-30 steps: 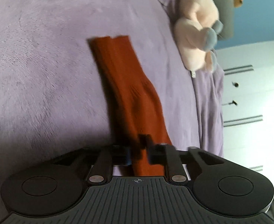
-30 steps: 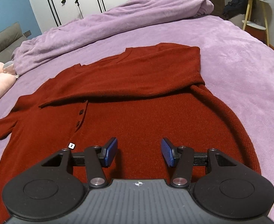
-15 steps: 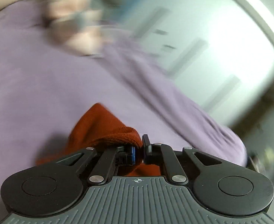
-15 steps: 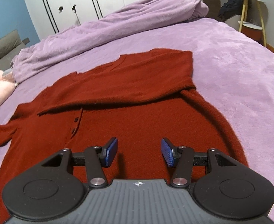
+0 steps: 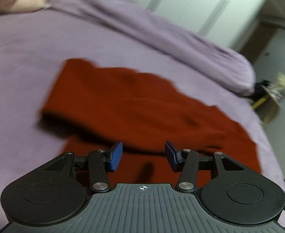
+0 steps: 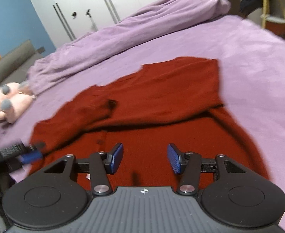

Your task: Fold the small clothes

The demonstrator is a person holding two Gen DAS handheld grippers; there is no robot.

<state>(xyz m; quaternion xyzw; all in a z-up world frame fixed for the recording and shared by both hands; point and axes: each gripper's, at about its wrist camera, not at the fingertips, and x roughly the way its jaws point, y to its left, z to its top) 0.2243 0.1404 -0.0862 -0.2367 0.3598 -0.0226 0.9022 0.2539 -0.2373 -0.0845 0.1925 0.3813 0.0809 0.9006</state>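
Observation:
A rust-red knit sweater [image 6: 162,101] lies flat on the purple bedspread [image 6: 249,62]. Its right sleeve [image 6: 177,77] is folded across the chest, and its left sleeve [image 6: 78,116] now lies over the body too. My left gripper [image 5: 143,151] hovers above the sweater [image 5: 142,104] with its jaws opening and nothing between the blue pads. It shows as a blur at the left edge of the right wrist view. My right gripper [image 6: 144,155] is open and empty over the lower part of the sweater.
A pink plush toy [image 6: 10,104] lies at the left of the bed. A rolled purple duvet [image 6: 132,33] runs along the far side. Behind it are white wardrobe doors [image 6: 103,5], and a wooden stool [image 6: 274,17] stands at the far right.
My left gripper carried the left sleeve across onto the sweater's body, rolled upright and let it go, its jaws now apart. My right gripper shifted only slightly and stayed open.

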